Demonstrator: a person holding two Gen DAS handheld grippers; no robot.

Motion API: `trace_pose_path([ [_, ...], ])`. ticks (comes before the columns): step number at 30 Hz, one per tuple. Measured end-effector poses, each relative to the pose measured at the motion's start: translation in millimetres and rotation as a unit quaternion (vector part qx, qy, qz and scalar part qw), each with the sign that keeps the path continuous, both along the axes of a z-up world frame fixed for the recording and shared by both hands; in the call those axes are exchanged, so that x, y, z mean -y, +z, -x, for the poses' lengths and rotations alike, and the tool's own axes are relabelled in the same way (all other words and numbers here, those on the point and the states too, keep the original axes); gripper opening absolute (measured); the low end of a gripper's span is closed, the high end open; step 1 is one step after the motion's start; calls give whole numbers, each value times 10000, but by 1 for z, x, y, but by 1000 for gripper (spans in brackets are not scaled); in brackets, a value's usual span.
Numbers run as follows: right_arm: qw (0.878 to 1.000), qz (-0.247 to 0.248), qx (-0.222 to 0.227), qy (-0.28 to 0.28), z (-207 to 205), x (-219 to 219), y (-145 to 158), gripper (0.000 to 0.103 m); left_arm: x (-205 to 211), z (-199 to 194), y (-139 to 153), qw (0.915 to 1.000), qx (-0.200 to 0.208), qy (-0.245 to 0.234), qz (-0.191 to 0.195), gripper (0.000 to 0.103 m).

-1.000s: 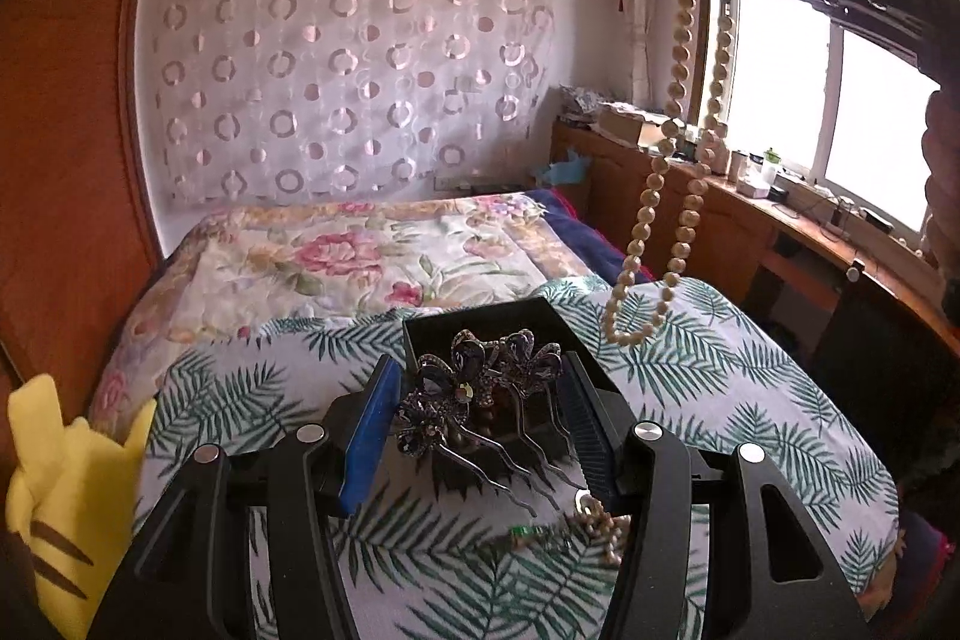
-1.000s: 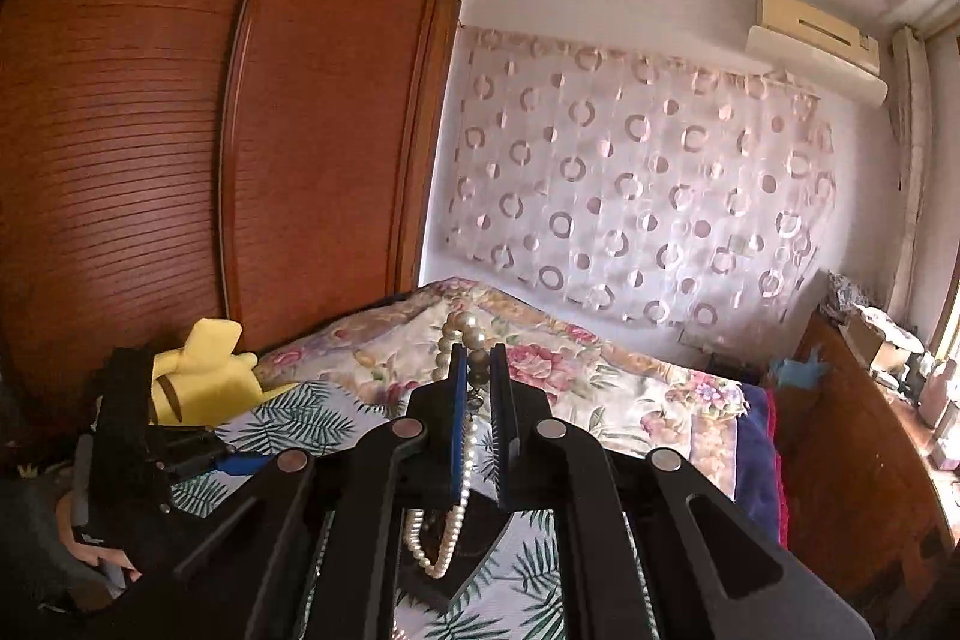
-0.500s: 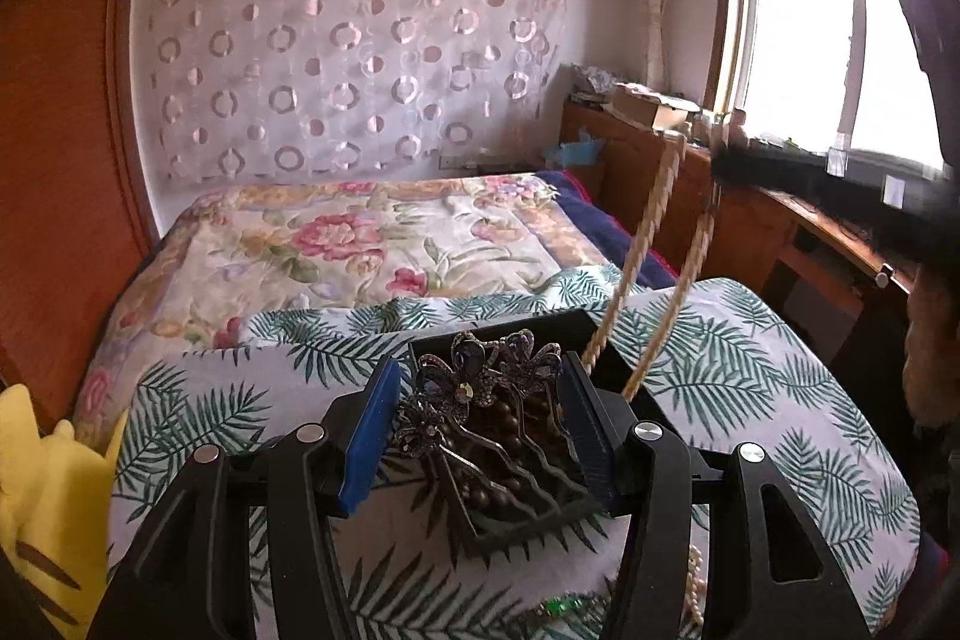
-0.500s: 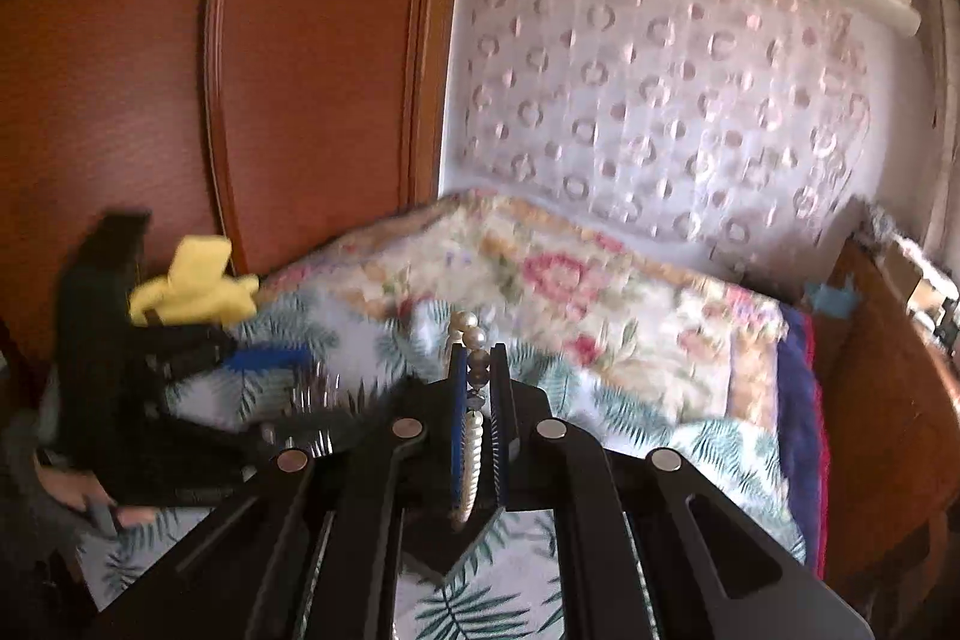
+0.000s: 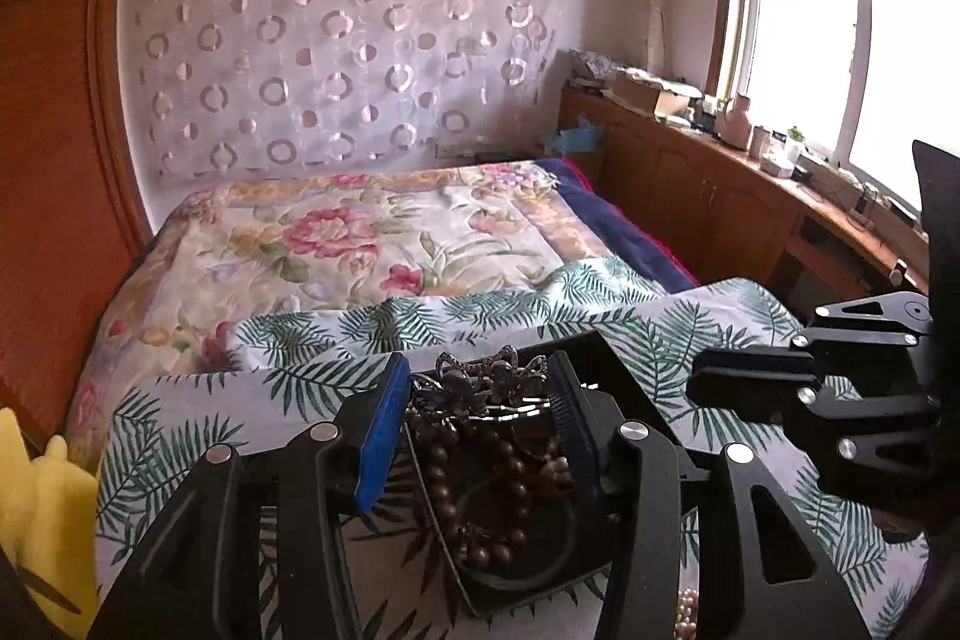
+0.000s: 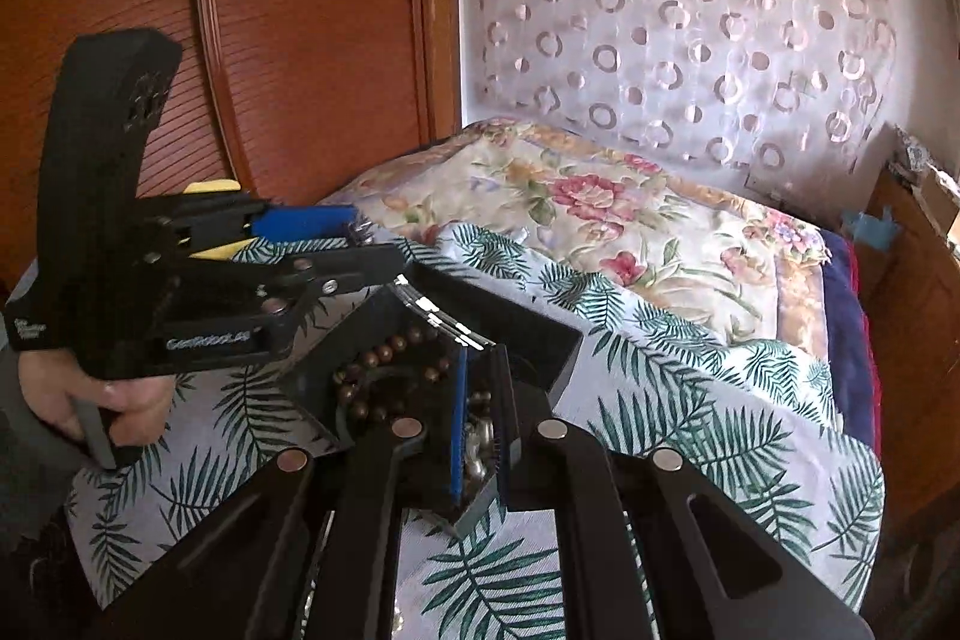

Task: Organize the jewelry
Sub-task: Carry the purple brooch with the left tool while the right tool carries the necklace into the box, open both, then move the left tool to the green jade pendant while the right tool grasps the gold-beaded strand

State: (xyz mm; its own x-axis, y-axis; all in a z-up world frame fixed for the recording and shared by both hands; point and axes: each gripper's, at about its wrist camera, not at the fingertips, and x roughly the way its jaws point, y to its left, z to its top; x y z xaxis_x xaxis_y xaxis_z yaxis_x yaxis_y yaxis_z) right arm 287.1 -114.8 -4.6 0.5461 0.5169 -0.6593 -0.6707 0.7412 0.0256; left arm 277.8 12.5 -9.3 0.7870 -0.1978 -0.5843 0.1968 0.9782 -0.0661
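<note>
A black jewelry tray (image 5: 606, 358) (image 6: 528, 322) lies on the palm-leaf cloth (image 5: 288, 376). It holds a brown bead bracelet (image 5: 504, 460) (image 6: 372, 358). My left gripper (image 5: 480, 388) is shut on a dark flower hair comb (image 5: 474, 379) and holds it over the tray. My right gripper (image 6: 480, 400) is shut on the pearl necklace (image 6: 477, 442), whose beads pile in the tray's near corner. The right gripper also shows at the right of the left wrist view (image 5: 750, 382); the left gripper shows in the right wrist view (image 6: 336, 244).
A bed with a floral quilt (image 5: 360, 244) lies behind the cloth. A wooden wardrobe (image 6: 270, 40) stands at the left, a wooden sill cabinet (image 5: 720, 196) at the right. A yellow plush toy (image 5: 36, 508) sits at the near left. Pearl beads (image 5: 687, 610) lie on the cloth.
The right gripper has come down from high up, lowering the hanging pearl necklace into the tray. The left gripper with the hair comb has moved lower and closer over the tray.
</note>
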Motion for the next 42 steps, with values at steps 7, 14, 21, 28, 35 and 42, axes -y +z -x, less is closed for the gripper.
trace_pose_path([
  [7, 10000, -36, -45, 4, 6, 5, -4, 12, 4, -6, -12, 9998, -173, -68, -64, 45],
  [14, 10000, -38, -61, -51, 12, 13, -6, 12, 7, -7, -14, 9997, -197, -109, -89, 49],
  [21, 9998, -103, -78, -155, 28, 21, -9, 12, 0, 15, -10, 9999, -65, -116, -97, 55],
  [28, 9996, -147, -113, -218, 53, 28, -19, 12, -13, 56, -11, 9998, 39, -93, -144, 56],
  [35, 9995, 43, -239, -208, 74, 26, -39, 12, -28, 87, -26, 9999, -145, -46, -82, 57],
  [42, 9982, 238, -502, -207, 81, 26, -65, 13, -35, 105, -43, 9993, -371, -5, -53, 57],
])
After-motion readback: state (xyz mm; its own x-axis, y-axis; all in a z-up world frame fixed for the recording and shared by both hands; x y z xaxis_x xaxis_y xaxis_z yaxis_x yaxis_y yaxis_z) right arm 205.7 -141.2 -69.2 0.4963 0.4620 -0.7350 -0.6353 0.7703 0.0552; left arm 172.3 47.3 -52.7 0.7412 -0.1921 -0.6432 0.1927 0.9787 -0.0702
